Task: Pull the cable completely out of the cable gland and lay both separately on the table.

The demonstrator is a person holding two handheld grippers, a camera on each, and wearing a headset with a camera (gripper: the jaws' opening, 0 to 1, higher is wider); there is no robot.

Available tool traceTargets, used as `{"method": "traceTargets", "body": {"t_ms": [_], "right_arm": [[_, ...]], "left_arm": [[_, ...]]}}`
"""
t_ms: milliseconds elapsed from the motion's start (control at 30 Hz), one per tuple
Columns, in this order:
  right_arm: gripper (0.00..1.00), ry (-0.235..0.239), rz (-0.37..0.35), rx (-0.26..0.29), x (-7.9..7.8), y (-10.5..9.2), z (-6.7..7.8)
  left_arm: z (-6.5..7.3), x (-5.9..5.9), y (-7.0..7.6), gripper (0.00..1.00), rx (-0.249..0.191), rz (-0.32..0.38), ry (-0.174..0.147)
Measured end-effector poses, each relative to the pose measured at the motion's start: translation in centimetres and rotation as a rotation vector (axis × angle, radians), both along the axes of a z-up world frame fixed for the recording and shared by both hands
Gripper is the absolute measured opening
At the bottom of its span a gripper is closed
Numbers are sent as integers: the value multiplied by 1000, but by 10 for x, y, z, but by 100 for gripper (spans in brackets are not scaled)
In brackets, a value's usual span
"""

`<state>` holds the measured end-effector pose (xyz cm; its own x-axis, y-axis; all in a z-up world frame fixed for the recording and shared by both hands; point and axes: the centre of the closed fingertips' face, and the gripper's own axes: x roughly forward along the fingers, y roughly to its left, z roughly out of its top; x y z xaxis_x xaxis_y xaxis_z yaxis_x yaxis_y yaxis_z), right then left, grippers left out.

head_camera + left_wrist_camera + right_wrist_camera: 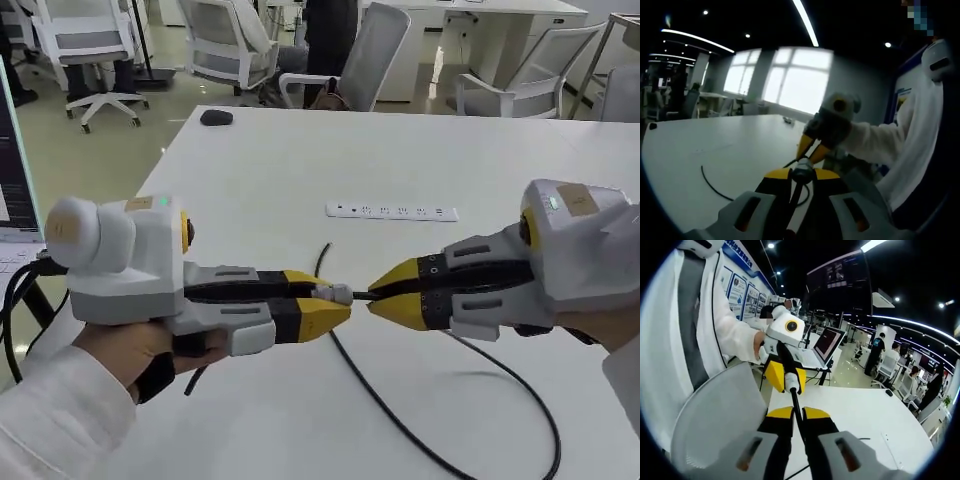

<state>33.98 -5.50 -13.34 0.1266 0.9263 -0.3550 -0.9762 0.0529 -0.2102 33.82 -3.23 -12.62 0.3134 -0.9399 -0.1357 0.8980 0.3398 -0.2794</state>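
Currently left gripper (340, 298) jaws narrow, clamped on cable gland (333, 293). Right gripper (372, 297) jaws pinched on black cable (400, 425) just beside gland, yellow tips of both grippers facing, nearly touching. Cable runs through gland. Both held above white table (250, 180); cable slack loops across tabletop below. Power strip (392, 212) lies beyond, well apart.

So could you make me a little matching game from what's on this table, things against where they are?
Things:
1 cable gland
2 cable
3 power strip
4 mouse

Places:
A middle of the table
B in the left hand-held gripper
C far edge, left
D in the right hand-held gripper

Pairs: 1-B, 2-D, 3-A, 4-C
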Motion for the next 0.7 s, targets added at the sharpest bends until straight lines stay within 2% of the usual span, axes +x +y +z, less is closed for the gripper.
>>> {"method": "traceTargets", "body": {"t_ms": [400, 700], "right_arm": [[5, 9, -77, -30, 4, -1, -7], [5, 8, -135, -35, -3, 6, -10]], "left_arm": [[-1, -2, 44, 17, -20, 31, 12], [1, -7, 61, 17, -26, 8, 4]]}}
